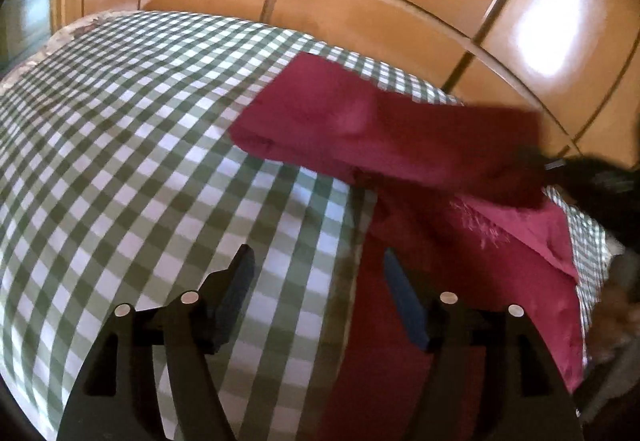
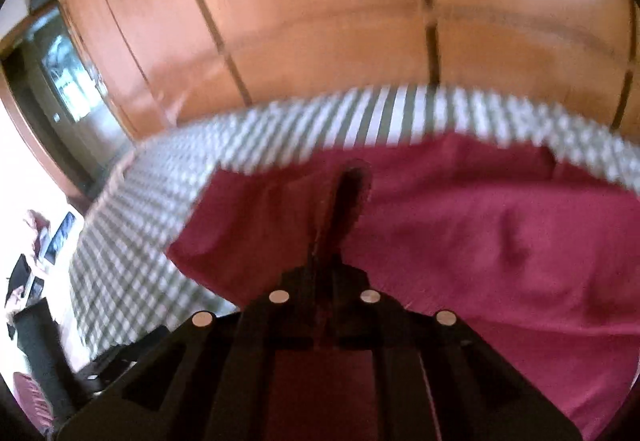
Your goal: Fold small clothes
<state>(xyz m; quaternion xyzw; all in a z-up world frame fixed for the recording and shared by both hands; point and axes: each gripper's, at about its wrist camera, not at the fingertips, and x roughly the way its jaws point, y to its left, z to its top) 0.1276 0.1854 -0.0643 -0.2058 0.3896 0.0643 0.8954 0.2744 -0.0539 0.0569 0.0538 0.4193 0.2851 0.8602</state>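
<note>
A dark red garment [image 1: 380,129] lies on the green-and-white checked cloth [image 1: 140,141]. One part of it is raised in a band toward the right. My left gripper [image 1: 316,257] hovers open above the garment's left edge: its left finger is over the checks, its right finger [image 1: 404,301] over red fabric, and nothing is pinched. At the far right a dark blur is my right gripper [image 1: 592,181], at the end of the raised band. In the right wrist view my right gripper [image 2: 352,177] is shut on a fold of the red garment [image 2: 500,225], which drapes away below it.
Glossy wooden wardrobe doors [image 1: 360,1] stand just behind the checked surface's far edge. The checked cloth [image 2: 132,241] drops off at the left, where a dark glazed door [image 2: 64,73] and blurred dark objects [image 2: 36,325] show lower down.
</note>
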